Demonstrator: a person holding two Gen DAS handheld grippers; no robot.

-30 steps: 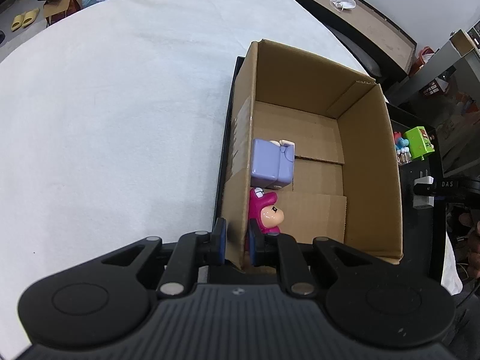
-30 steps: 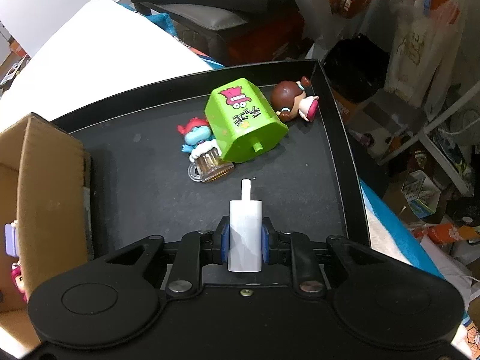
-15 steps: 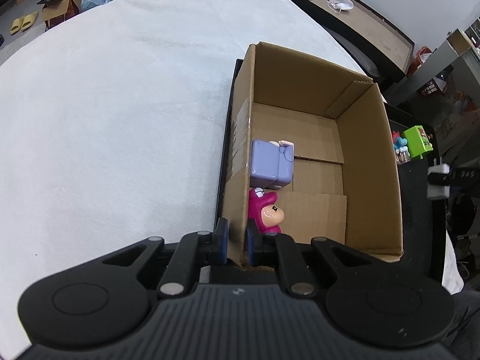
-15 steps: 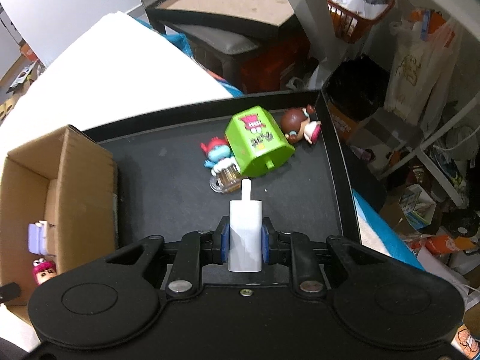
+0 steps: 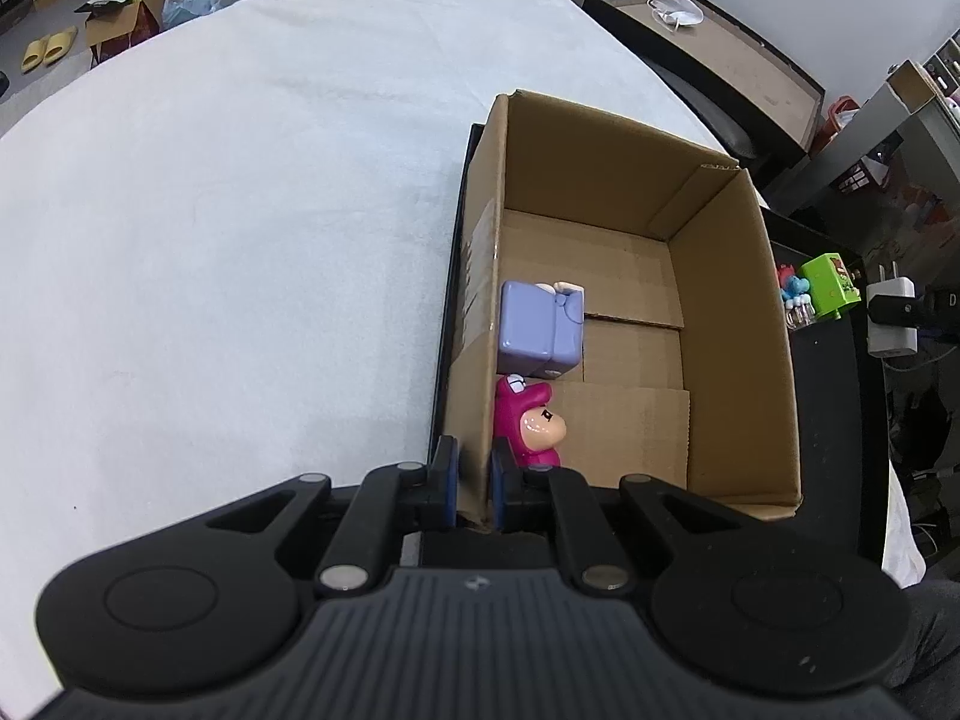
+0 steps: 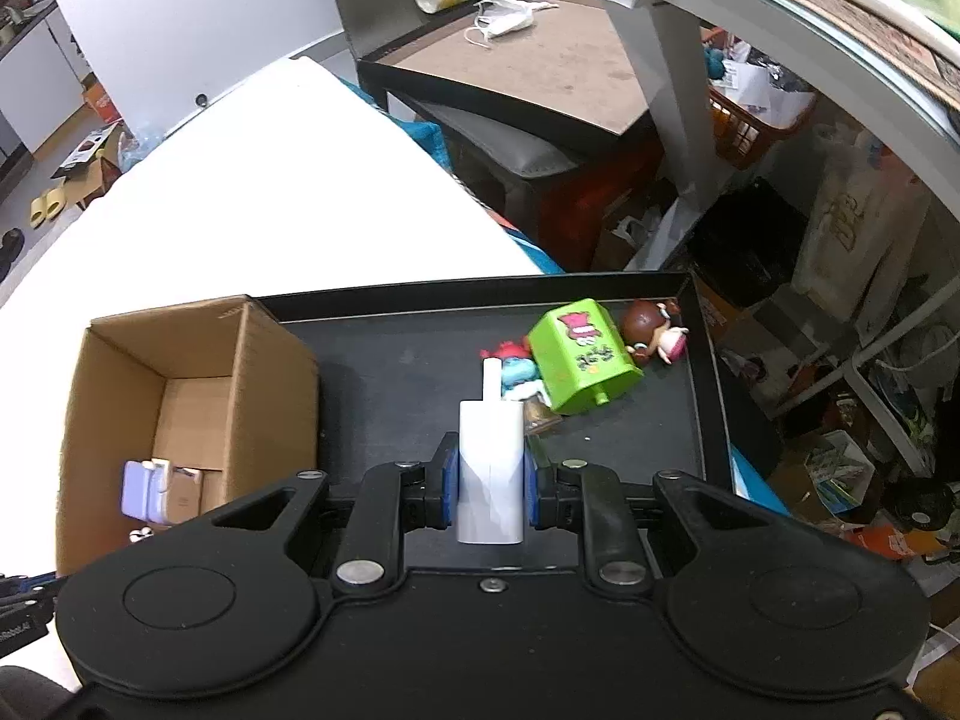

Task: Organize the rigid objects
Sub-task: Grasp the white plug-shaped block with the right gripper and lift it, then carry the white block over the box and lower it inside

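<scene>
My left gripper (image 5: 474, 489) is shut on the near left wall of the open cardboard box (image 5: 774, 324). Inside the box lie a lilac cube toy (image 5: 537, 336) and a magenta figurine (image 5: 531, 423). My right gripper (image 6: 489, 489) is shut on a white plug charger (image 6: 489, 468) and holds it above the black tray (image 6: 420, 372), to the right of the box (image 6: 270, 360). The charger also shows at the right edge of the left wrist view (image 5: 891, 318). On the tray lie a green cube toy (image 6: 579, 360), a blue and red figurine (image 6: 516, 366) and a brown-haired doll (image 6: 651, 330).
The box and tray rest on a white-covered table (image 5: 210, 240). Beyond it stand a dark side table (image 6: 540, 54) with a cup and a face mask, a metal table leg (image 6: 678, 84) and cluttered shelves and bags at the right.
My right gripper has risen and drawn back from the tray toys with the charger, and the box has come further into its view. My left gripper keeps its hold on the box wall.
</scene>
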